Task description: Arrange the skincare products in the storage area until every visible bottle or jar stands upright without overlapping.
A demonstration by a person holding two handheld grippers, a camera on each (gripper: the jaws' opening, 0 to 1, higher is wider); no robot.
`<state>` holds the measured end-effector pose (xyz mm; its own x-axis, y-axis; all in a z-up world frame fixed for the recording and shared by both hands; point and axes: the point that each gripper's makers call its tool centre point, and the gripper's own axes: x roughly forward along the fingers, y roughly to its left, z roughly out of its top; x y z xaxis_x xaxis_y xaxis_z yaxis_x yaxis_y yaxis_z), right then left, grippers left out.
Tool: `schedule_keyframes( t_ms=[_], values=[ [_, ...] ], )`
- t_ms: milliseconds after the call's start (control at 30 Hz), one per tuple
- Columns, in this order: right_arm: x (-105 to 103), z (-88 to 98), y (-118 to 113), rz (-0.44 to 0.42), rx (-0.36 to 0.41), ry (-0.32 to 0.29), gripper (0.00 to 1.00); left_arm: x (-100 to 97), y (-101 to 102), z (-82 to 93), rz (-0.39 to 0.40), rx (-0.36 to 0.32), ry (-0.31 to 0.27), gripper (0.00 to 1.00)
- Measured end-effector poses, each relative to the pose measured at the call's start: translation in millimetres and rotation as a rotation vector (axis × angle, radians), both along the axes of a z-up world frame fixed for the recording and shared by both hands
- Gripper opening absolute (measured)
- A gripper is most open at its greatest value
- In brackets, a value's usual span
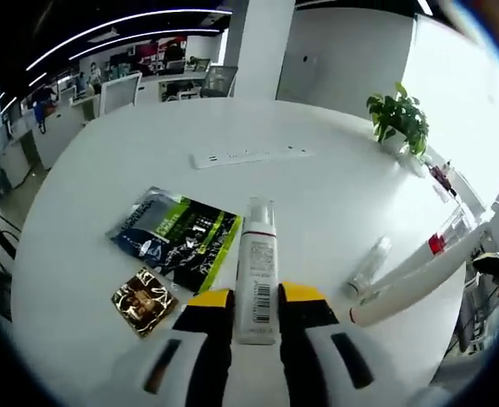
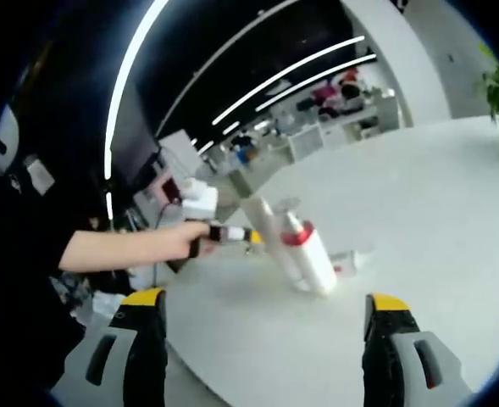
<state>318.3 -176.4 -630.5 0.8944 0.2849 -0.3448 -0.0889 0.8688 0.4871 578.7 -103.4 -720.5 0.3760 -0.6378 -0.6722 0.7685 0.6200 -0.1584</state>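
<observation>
Left gripper view: my left claw (image 1: 257,297) sat low over the white table (image 1: 334,195). Its yellow-tipped jaws stood either side of a white pump bottle (image 1: 257,280), near its base end. I could not tell whether the pads pressed it or only flanked it. The bottle lay flat, long axis running straight away from me along the jaws, clear cap end pointing to the far edge, barcode label facing up.

Left of the bottle lay a dark and green sachet (image 1: 177,236), flat, one corner close to the bottle. Nearer me, a small gold packet (image 1: 144,301), apart from the sachet. To the right, a small clear bottle (image 1: 369,266) lay on its side, pointing up and right. Beside it a long white tube (image 1: 414,284) and a bottle with a red band (image 1: 435,246) slanted the same way. A power strip (image 1: 249,156) lay across the table farther off; a potted plant (image 1: 399,121) stood near the far right edge.

Right gripper view: my right claw (image 2: 262,339) was wide open, holding nothing, jaws well apart above the table's near rim. Between them, farther out, a white bottle with a red collar (image 2: 304,253) leaned tilted. My hand (image 2: 177,242) held the left claw at the table's left edge.
</observation>
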Motion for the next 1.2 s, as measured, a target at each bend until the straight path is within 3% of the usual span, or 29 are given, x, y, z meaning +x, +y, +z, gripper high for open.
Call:
schedule_keyframes(
  t_ms=[533, 867, 1100, 1200],
  values=[
    [2.8, 24.0, 27.8, 0.073, -0.018, -0.056, 0.99, -37.3, 36.6, 83.9, 0.006, -0.159, -0.135, 0.2],
    [1.2, 38.0, 40.5, 0.103, -0.032, -0.085, 0.99, -75.7, 55.4, 130.7, -0.022, -0.225, -0.213, 0.2],
    [2.7, 51.1, 50.0, 0.117, -0.033, -0.119, 0.99, -105.9, 60.7, 153.8, -0.079, -0.237, -0.272, 0.2],
    [1.5, 56.7, 52.6, 0.118, -0.026, -0.135, 0.99, -116.4, 62.0, 157.8, -0.088, -0.248, -0.268, 0.2]
  ],
)
